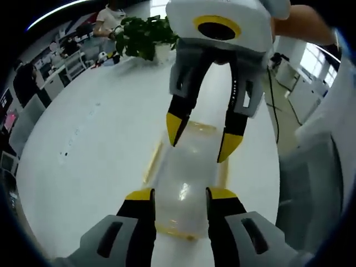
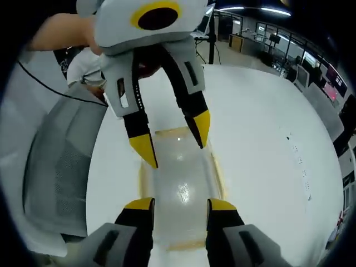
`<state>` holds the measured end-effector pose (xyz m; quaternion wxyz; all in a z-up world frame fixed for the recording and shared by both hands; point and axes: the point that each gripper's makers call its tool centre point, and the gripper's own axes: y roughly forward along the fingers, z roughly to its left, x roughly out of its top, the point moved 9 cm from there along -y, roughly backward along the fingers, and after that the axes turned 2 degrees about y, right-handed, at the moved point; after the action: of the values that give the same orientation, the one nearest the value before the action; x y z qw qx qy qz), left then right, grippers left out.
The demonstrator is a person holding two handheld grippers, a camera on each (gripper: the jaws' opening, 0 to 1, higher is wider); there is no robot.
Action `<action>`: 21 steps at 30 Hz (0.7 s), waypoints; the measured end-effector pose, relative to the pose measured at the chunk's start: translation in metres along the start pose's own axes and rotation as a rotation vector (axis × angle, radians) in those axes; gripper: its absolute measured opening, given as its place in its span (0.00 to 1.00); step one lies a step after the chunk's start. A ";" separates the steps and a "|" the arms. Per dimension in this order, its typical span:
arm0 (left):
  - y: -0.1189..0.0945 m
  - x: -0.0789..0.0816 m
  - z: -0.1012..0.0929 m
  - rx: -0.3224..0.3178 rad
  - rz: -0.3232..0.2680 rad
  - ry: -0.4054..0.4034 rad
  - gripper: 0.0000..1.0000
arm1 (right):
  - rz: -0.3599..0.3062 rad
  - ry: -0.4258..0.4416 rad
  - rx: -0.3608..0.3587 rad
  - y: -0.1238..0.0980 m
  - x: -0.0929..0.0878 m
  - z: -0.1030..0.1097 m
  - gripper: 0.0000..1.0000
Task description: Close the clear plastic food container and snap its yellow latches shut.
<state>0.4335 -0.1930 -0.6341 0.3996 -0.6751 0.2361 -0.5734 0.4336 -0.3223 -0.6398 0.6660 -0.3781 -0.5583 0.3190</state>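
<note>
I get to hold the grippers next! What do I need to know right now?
Left gripper: open, jaws on either side of the near end of the clear container.
Right gripper: open, jaws on either side of the opposite end of the container.
The container sits on the white table, lid on top. The yellow latches along its edges seem to stick outward, not snapped.
Left to do: press the lid down and snap each latch shut.
</note>
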 end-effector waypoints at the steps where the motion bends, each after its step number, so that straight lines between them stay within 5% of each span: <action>1: 0.000 0.001 0.000 0.000 -0.001 0.000 0.33 | -0.004 -0.001 -0.001 0.000 0.001 -0.001 0.34; 21: 0.011 -0.001 -0.010 -0.015 -0.003 -0.020 0.33 | -0.012 -0.017 -0.003 0.008 0.013 -0.016 0.32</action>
<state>0.4252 -0.2009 -0.6436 0.3960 -0.6842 0.2356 -0.5653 0.4513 -0.3096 -0.6421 0.6625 -0.3731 -0.5666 0.3175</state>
